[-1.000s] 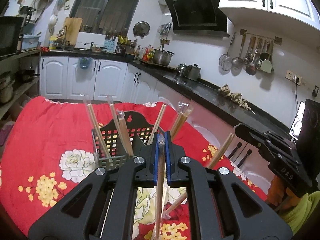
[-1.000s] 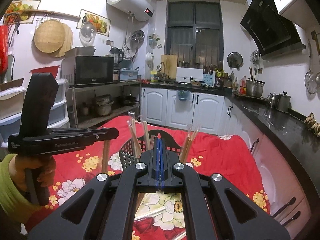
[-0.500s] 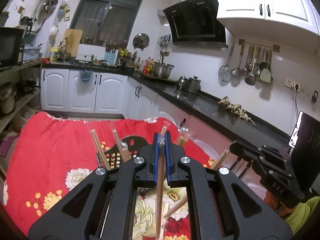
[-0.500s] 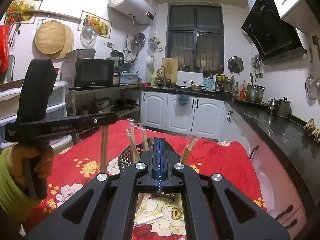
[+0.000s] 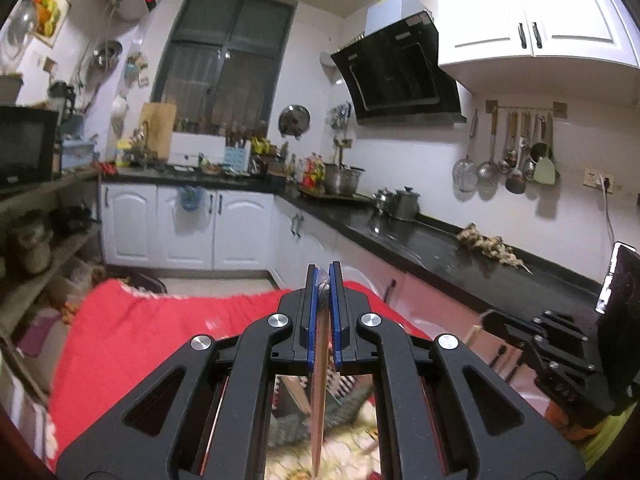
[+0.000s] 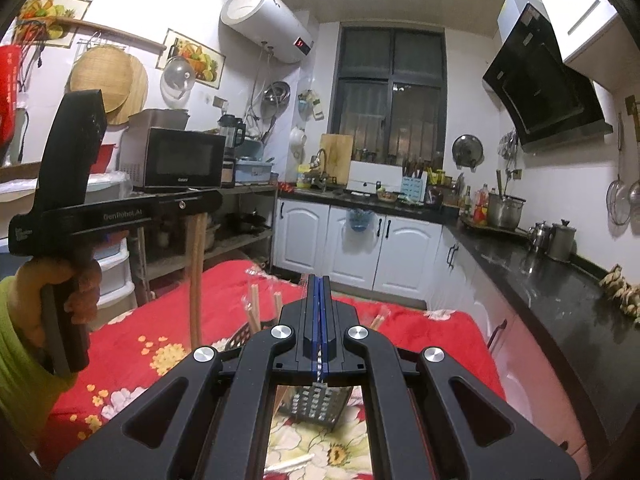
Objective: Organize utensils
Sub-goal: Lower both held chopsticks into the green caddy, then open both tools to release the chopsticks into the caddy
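Observation:
My left gripper (image 5: 323,276) is shut on a wooden chopstick (image 5: 319,384) that hangs down between its blue pads; the same chopstick (image 6: 196,276) shows in the right wrist view, held high above the table. Below it stands a black and grey mesh utensil basket (image 6: 316,404) with several chopsticks (image 6: 253,312) upright in it; it appears blurred in the left wrist view (image 5: 340,404). My right gripper (image 6: 319,280) is shut with nothing visible between its pads, raised near the basket. It also shows at the right edge of the left wrist view (image 5: 486,316).
A red floral cloth (image 6: 152,340) covers the table. A loose chopstick (image 6: 292,462) lies on it near the basket. A black kitchen counter (image 6: 532,276) runs along the right, white cabinets (image 6: 352,244) at the back, a shelf with a microwave (image 6: 176,160) at the left.
Both grippers have risen and tilted up. The left one has lifted its chopstick higher above the basket, which has dropped low in both views.

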Motion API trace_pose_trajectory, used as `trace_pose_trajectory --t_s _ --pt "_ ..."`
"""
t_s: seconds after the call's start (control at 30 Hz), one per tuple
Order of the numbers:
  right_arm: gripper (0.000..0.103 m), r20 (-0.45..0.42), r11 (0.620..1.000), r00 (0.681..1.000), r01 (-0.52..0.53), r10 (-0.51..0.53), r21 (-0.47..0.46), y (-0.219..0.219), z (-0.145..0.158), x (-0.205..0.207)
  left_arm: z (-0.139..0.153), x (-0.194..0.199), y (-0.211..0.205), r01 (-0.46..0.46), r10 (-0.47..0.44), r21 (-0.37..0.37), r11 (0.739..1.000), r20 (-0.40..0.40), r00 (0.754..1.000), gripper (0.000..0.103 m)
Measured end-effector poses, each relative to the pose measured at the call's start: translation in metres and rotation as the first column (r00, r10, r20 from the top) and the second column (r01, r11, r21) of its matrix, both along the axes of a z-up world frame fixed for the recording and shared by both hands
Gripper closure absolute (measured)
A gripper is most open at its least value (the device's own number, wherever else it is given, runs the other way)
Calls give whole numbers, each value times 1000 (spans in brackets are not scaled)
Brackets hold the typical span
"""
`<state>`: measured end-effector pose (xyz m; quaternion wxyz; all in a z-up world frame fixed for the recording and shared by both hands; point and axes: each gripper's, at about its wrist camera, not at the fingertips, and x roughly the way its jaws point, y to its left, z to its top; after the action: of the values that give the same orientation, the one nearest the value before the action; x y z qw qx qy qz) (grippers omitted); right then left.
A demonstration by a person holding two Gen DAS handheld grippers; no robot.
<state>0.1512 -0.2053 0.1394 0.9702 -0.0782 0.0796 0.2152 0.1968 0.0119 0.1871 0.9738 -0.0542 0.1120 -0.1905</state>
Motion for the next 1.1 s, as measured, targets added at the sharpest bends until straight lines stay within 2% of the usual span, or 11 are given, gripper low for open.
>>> trace_pose_trajectory --t_s 0.17,0.53,0.8,1.1 --pt "102 35 1000 999 26 -26 1 -2 14 9 14 15 9 -33 33 -14 999 28 999 100" --pt "102 110 994 989 104 -101 -20 -1 31 35 25 44 9 -77 77 -10 997 71 994 100" --pt "102 116 992 986 123 -118 -31 -1 32 55 16 68 5 -88 89 -22 996 56 994 100" --pt "102 137 984 980 159 -147 -81 9 20 70 -8 80 4 -114 115 -29 993 53 992 100"
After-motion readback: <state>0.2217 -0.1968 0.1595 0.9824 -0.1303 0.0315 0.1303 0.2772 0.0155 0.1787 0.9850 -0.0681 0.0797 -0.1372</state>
